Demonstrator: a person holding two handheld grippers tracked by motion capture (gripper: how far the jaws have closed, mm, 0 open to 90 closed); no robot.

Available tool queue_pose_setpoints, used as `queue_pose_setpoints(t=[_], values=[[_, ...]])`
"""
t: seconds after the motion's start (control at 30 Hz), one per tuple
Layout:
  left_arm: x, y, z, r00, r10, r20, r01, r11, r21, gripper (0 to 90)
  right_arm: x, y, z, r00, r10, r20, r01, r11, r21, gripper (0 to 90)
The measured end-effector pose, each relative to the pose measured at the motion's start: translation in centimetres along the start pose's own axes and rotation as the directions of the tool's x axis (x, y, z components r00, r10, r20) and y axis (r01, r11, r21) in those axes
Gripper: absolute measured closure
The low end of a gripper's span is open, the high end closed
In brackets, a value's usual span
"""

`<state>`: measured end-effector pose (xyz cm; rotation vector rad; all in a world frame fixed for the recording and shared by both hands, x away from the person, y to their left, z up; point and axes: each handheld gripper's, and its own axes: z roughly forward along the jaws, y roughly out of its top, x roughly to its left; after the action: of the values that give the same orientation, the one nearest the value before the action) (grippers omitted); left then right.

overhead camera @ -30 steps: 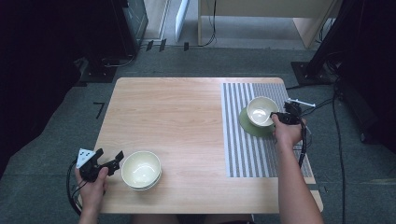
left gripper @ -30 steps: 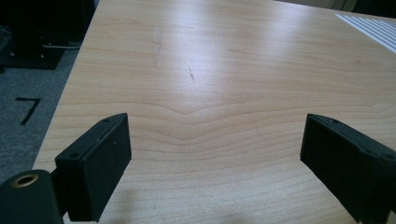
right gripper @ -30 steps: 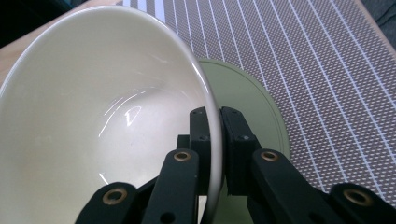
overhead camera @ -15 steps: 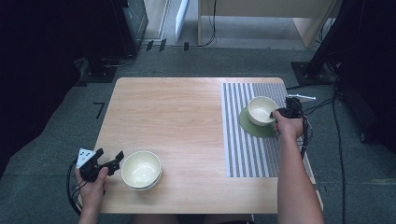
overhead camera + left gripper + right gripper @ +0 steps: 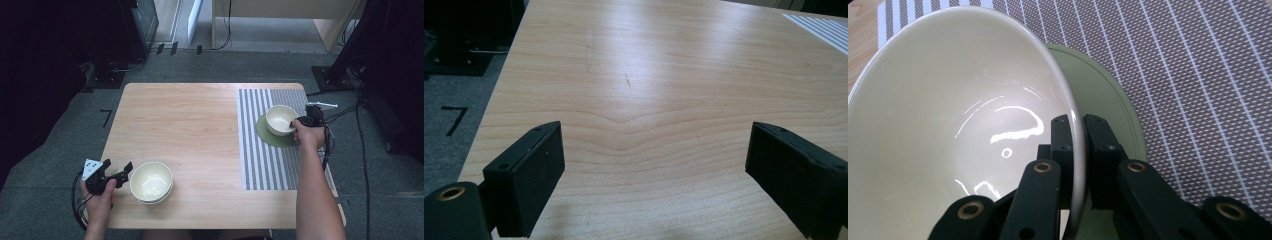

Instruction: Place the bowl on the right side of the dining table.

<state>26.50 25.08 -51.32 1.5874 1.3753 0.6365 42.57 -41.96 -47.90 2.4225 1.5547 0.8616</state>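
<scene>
While the left hand-held gripper (image 5: pixel 654 170) gapes empty, the right hand-held gripper (image 5: pixel 1077 150) pinches the cream bowl (image 5: pixel 958 130) rim.

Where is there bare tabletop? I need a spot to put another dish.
The wooden tabletop lies bare between the cream bowl stack near the left gripper and the striped placemat. The mat's near half is free; its far part holds the green saucer and cream bowl in the right gripper.

Overhead light evenly illuminates the table (image 5: pixel 190 130); the surrounding floor and far left of the scene are dark. Glare streaks the cream bowl (image 5: pixel 948 125) interior. Wood sheen brightens far tabletop. Jaw edges are slightly blurred.
</scene>
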Motion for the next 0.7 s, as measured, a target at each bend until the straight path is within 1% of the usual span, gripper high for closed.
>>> queue_pose_setpoints(t=[0.2,0.4,0.43,0.53,0.57,0.63,0.7], values=[[-0.01,0.00,0.01,1.0000,0.001,0.000,-0.001,1.0000,0.001,8.3,0.21,-0.02,0.11,1.0000,0.008,0.004,-0.008,1.000,0.000,84.0],[-0.03,0.00,-0.01,1.0000,0.000,-0.002,0.000,1.0000,0.001,8.3,0.05,-0.04,0.13,0.9997,0.018,-0.015,-0.018,1.000,-0.005,82.2],[-0.02,0.00,0.00,1.0000,-0.002,-0.003,0.002,1.0000,0.000,8.3,-0.18,-0.11,0.10,0.9991,0.024,-0.036,-0.024,1.000,-0.012,80.5],[0.01,-0.01,-0.03,1.0000,-0.006,0.002,0.006,1.0000,-0.002,8.3,-0.45,-0.19,-0.06,0.9986,0.026,-0.046,-0.028,0.999,-0.030,75.1],[0.03,-0.01,-0.04,1.0000,-0.007,0.004,0.007,1.0000,-0.001,8.3,-0.49,-0.22,-0.13,0.9980,0.027,-0.057,-0.029,0.999,-0.040,73.1],[0.03,-0.02,-0.05,1.0000,-0.007,0.006,0.007,1.0000,-0.001,8.3,-0.58,-0.30,-0.32,0.9984,0.012,-0.055,-0.015,0.998,-0.060,69.7],[0.07,-0.04,-0.07,0.9998,-0.010,0.015,0.010,1.0000,0.000,8.3,-0.67,-0.41,-0.49,0.9985,-0.018,-0.052,0.014,0.996,-0.084,63.8]])
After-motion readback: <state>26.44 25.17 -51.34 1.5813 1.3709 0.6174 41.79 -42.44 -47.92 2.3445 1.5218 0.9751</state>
